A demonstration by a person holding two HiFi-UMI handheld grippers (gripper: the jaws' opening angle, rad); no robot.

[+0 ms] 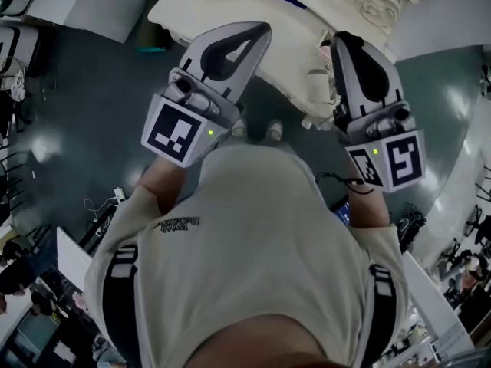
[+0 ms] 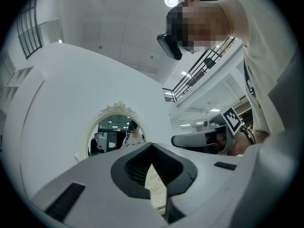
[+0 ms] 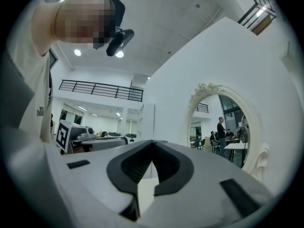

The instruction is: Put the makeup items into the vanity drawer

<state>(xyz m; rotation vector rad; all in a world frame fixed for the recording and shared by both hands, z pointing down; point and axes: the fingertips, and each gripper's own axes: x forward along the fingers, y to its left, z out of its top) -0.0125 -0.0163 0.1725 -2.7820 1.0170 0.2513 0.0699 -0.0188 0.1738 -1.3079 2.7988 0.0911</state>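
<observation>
A white ornate vanity [image 1: 230, 2] stands in front of me, at the top of the head view. Its oval mirror [image 2: 116, 127] shows ahead in the left gripper view and at the right as the mirror [image 3: 223, 132] in the right gripper view. I hold both grippers raised before my chest, pointing toward the vanity. My left gripper [image 1: 263, 29] has its jaw tips together with nothing between them, as its own view confirms [image 2: 152, 145]. My right gripper [image 1: 341, 43] is likewise shut and empty [image 3: 153, 141]. No makeup items and no drawer are in sight.
My shoes [image 1: 274, 131] stand on the grey-green floor [image 1: 92, 90] close to the vanity's front. Desks and cluttered gear [image 1: 15, 75] line the left edge, and more clutter [image 1: 460, 251] sits at the right. People show as reflections in the mirror.
</observation>
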